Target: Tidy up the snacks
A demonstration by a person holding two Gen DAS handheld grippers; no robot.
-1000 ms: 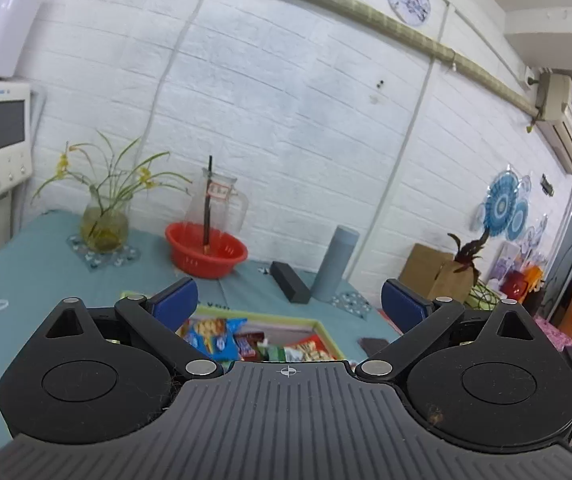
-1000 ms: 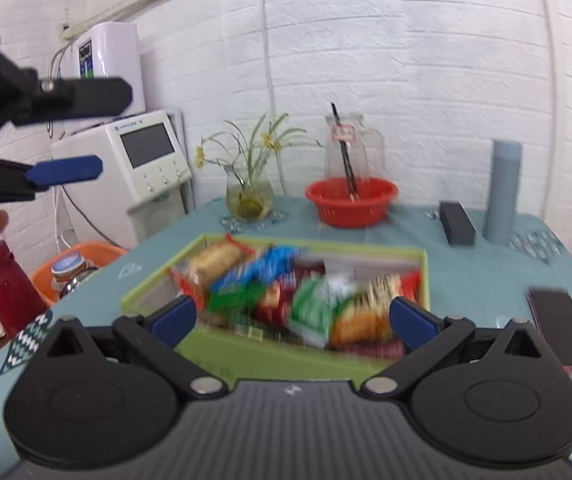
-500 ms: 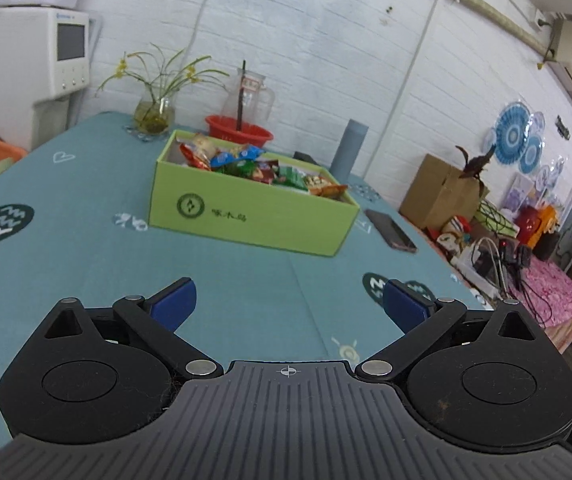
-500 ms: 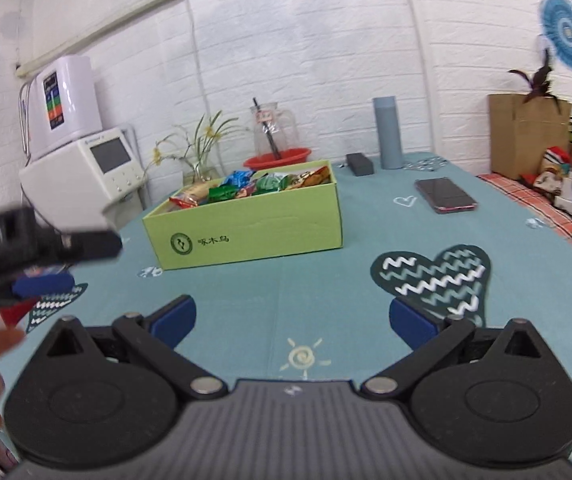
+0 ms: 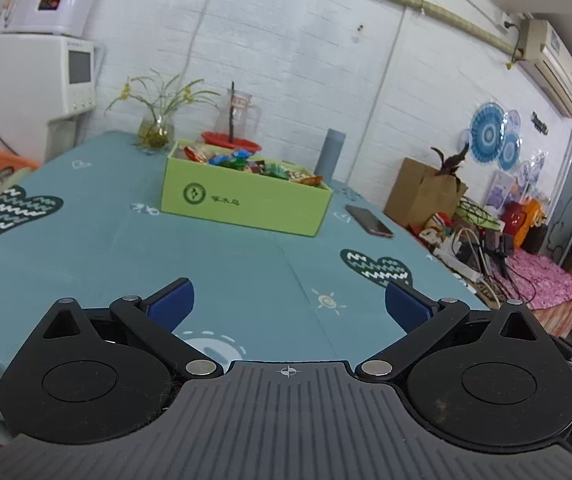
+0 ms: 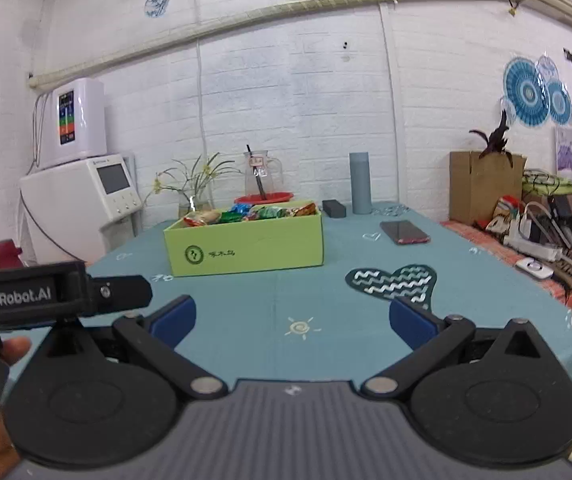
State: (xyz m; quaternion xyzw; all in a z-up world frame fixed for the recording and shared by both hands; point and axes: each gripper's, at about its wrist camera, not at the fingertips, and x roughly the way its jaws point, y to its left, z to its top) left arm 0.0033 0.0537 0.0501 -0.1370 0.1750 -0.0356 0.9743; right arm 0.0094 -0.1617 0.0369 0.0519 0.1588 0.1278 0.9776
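A green cardboard box (image 5: pixel 242 204) filled with several colourful snack packets (image 5: pixel 246 164) stands in the middle of the teal tablecloth; it also shows in the right wrist view (image 6: pixel 246 250) with its snacks (image 6: pixel 254 214). My left gripper (image 5: pixel 288 304) is open and empty, held back near the table's front edge, well short of the box. My right gripper (image 6: pixel 292 318) is open and empty too, at a similar distance. The left gripper's body (image 6: pixel 54 292) shows at the left of the right wrist view.
A phone (image 6: pixel 405 232) lies right of the box. Behind the box stand a red bowl (image 6: pixel 264 198), a glass jug, a flower vase (image 6: pixel 196 200), a grey cylinder (image 6: pixel 360 188) and a black case (image 6: pixel 334 208). A white appliance (image 6: pixel 82 196) stands at the left; clutter lies off the table's right edge.
Both grippers have pulled back from right over the box to the front of the table, and the box now sits far ahead. Both stayed open and empty.
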